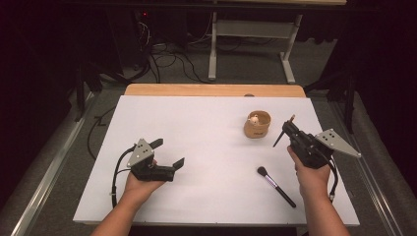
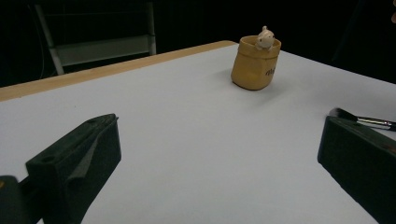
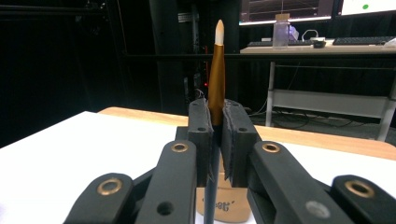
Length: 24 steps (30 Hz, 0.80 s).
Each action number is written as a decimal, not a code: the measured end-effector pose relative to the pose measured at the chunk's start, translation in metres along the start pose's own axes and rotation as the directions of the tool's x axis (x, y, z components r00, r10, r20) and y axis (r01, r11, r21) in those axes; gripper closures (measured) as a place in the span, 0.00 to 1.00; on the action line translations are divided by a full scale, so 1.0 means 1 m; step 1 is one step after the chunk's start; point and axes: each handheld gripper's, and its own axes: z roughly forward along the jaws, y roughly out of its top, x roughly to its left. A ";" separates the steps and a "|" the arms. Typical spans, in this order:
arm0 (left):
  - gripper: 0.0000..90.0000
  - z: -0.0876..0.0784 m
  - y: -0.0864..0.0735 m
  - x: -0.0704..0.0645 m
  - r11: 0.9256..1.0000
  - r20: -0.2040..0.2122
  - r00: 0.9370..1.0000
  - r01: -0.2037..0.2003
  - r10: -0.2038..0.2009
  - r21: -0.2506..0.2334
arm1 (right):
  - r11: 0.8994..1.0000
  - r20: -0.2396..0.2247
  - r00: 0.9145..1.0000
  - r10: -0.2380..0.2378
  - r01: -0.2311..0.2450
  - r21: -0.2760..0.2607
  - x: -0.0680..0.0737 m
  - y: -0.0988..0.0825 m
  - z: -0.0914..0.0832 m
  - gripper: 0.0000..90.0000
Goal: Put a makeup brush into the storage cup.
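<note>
My right gripper (image 1: 288, 128) is shut on a thin brush (image 1: 277, 141) with a dark handle, gold ferrule and pale tip. In the right gripper view the brush (image 3: 216, 79) stands upright between the pressed pads, with the gripper (image 3: 217, 112) just right of a tan cup (image 1: 256, 125). A small pale figure (image 1: 254, 118) sits in the cup. A black makeup brush (image 1: 276, 187) lies flat on the white table (image 1: 206, 137), near the right hand. My left gripper (image 1: 168, 152) rests open at the left, nothing between its jaws. Its own view (image 2: 219, 123) faces the cup (image 2: 254, 65) and the lying brush (image 2: 369, 121).
A wooden strip (image 1: 211, 90) runs along the table's far edge. Beyond it stand a white desk frame (image 1: 255, 29) and loose cables (image 1: 167, 59) on the floor. A metal rail (image 1: 49, 167) runs along the left side.
</note>
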 end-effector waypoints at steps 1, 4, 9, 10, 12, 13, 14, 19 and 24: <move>0.00 0.000 0.000 0.000 1.000 0.000 1.000 0.000 0.000 0.000 | 1.000 -0.002 1.000 -0.002 0.002 -0.002 0.000 0.001 0.000 0.95; 0.00 0.000 0.000 0.000 1.000 0.000 1.000 0.003 -0.003 -0.003 | 1.000 -0.002 1.000 -0.016 0.016 -0.004 0.001 0.008 0.000 0.95; 0.00 0.000 0.000 0.000 1.000 0.004 1.000 0.003 -0.003 0.001 | 1.000 -0.003 1.000 -0.028 0.028 -0.008 0.003 0.019 0.003 0.95; 0.00 0.000 0.000 0.000 1.000 0.005 1.000 0.001 -0.001 0.002 | 1.000 -0.003 1.000 -0.027 0.027 -0.008 0.004 0.020 0.003 0.95; 0.00 0.000 0.000 0.000 1.000 0.006 1.000 0.001 -0.001 0.001 | 0.999 -0.004 0.999 -0.034 0.033 -0.011 0.005 0.024 0.005 0.95; 0.00 0.000 0.000 0.000 1.000 0.006 1.000 0.002 -0.002 0.000 | 0.999 -0.006 0.999 -0.039 0.039 -0.010 0.006 0.025 0.006 0.95; 0.00 0.000 0.000 0.000 1.000 0.006 1.000 0.003 -0.003 -0.001 | 0.999 -0.005 0.999 -0.036 0.036 -0.009 0.007 0.026 0.007 0.95; 0.00 -0.001 0.000 0.001 1.000 0.008 1.000 0.004 -0.004 -0.001 | 0.999 -0.005 0.999 -0.041 0.041 -0.006 0.007 0.030 0.014 0.95; 0.00 0.000 0.000 0.002 1.000 0.006 1.000 0.008 -0.008 -0.003 | 0.999 -0.004 0.999 -0.035 0.035 -0.005 0.006 0.031 0.023 0.95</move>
